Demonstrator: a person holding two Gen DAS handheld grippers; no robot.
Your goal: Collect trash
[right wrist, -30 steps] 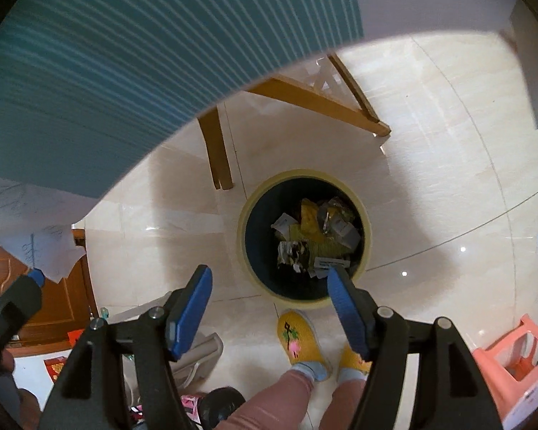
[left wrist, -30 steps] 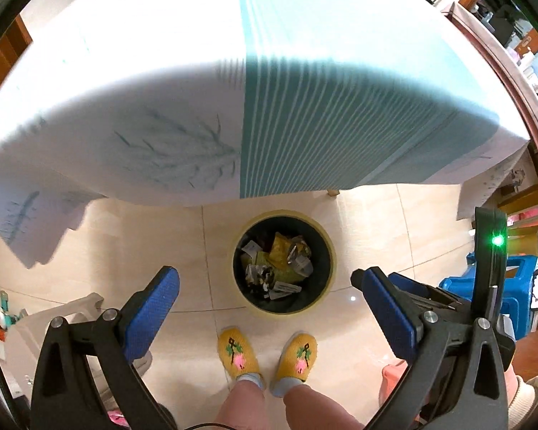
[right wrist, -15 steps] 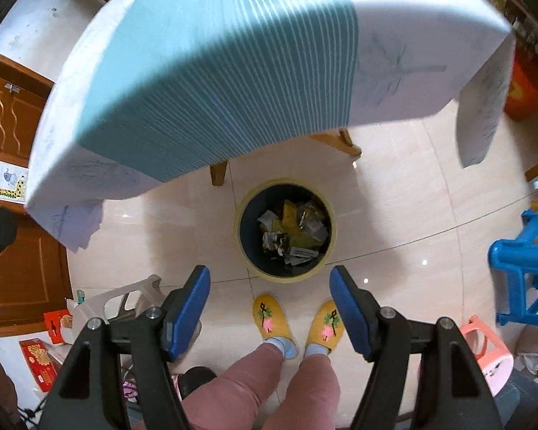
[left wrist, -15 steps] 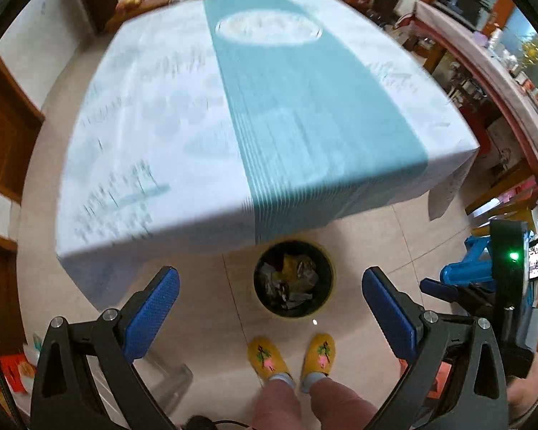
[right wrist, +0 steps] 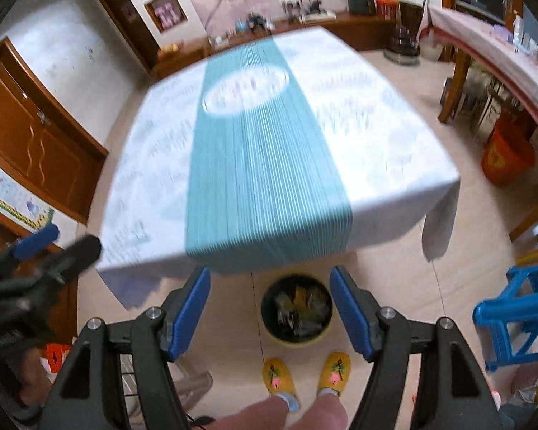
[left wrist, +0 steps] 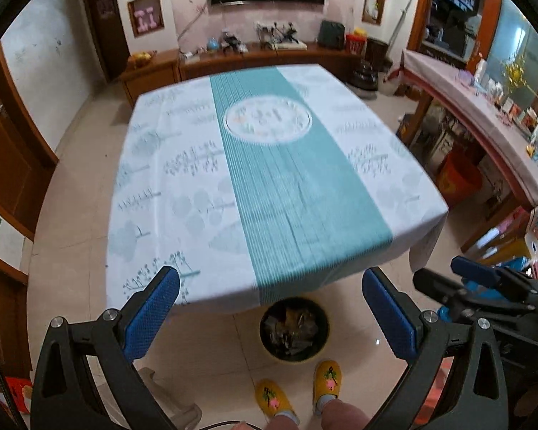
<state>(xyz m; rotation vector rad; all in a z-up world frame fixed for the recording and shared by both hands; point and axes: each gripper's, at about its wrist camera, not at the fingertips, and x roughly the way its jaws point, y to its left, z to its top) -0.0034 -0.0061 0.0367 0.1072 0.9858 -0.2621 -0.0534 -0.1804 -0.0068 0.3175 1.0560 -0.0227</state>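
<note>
Basically near done by the look of it: trash bin (left wrist: pixel 294 329) sits on the floor just below the near edge of the tabletop (left wrist: pixel 183 193), right in front of the person's yellow slippers (left wrist: pixel 328 380), and it holds a heap of crumpled wrappers and paper. Tabletop cloth shows no loose litter in either wrist view, though the right view is motion-blurred so small scraps could hide. Left gripper (left wrist: pixel 269 308) has its jaws spread wide with nothing between them; right gripper (right wrist: pixel 269 308) likewise, jaws apart and empty, bin visible through the gap. Both point down over the near table edge and bin. Floor around the bin looks clean in what's visible. My read: collection phase is finished or between items; what's left is a check of the far tabletop and floor for stray pieces, if any
</note>
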